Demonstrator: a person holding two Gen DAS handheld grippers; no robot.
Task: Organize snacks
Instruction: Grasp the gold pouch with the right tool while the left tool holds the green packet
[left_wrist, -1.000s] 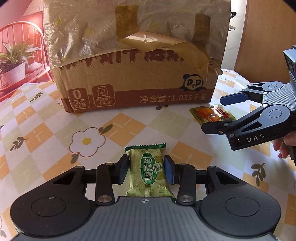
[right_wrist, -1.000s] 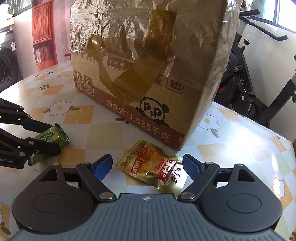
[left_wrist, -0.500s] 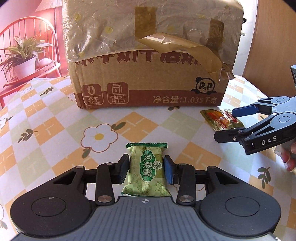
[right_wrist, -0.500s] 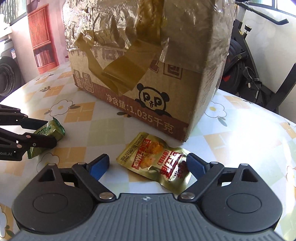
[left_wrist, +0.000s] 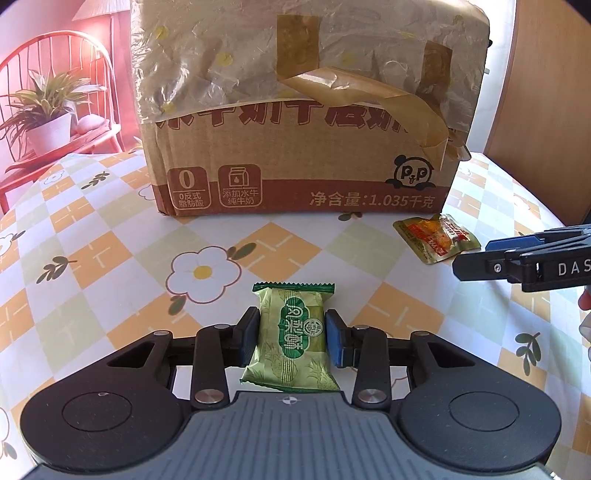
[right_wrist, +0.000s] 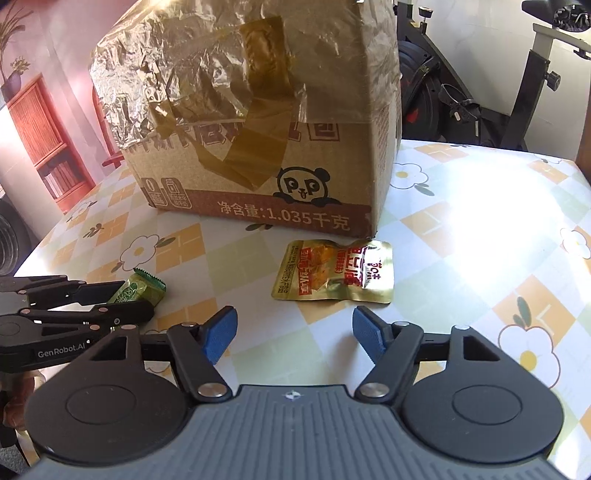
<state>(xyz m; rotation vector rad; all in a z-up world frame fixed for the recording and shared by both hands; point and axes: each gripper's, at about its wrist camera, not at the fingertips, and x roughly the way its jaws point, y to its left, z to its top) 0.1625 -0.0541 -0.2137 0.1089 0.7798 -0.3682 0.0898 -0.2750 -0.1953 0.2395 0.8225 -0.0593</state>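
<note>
My left gripper (left_wrist: 291, 338) is shut on a green snack packet (left_wrist: 291, 338), held by its sides just above the flowered tablecloth (left_wrist: 110, 258). The packet also shows in the right wrist view (right_wrist: 138, 290), between the left gripper's fingers (right_wrist: 99, 291). A gold and red snack pouch (right_wrist: 334, 271) lies flat on the table near the box corner; it also shows in the left wrist view (left_wrist: 436, 236). My right gripper (right_wrist: 293, 334) is open and empty, just short of the pouch. It appears at the right edge of the left wrist view (left_wrist: 476, 254).
A large cardboard box (left_wrist: 303, 110) with tape and crinkled plastic over its top stands at the back of the table (right_wrist: 480, 240). A red chair with a potted plant (left_wrist: 48, 110) is at far left. Exercise equipment (right_wrist: 461, 92) stands beyond the table's far edge.
The left gripper, still holding the green packet, has drawn back from the box. The right gripper has pulled back and swung to face the pouch squarely, jaws still open.
</note>
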